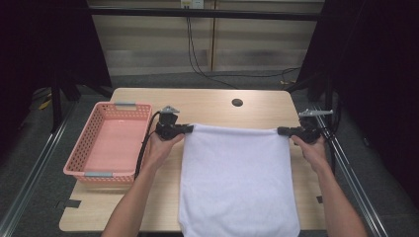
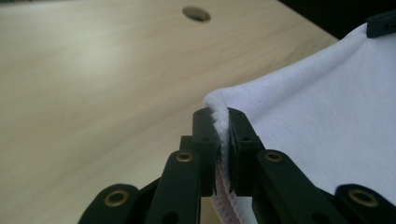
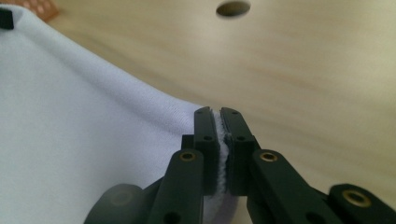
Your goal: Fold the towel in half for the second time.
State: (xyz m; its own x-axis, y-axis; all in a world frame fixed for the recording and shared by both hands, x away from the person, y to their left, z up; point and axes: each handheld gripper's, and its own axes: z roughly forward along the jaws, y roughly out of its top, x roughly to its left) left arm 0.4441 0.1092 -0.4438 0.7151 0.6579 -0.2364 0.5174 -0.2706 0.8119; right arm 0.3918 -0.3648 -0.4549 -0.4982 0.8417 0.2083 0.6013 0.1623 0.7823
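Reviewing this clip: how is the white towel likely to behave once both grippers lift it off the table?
The towel is probably floppy: its far edge runs taut between the left gripper and right gripper, while the rest lies limp and hangs over the table edge. Likely light, since small corner pinches carry it. The fuzzy weave should resist slipping.

Both forearms stretched forward, left tool (image 1: 189, 129) jaws pinched closed, right tool (image 1: 280, 131) likewise
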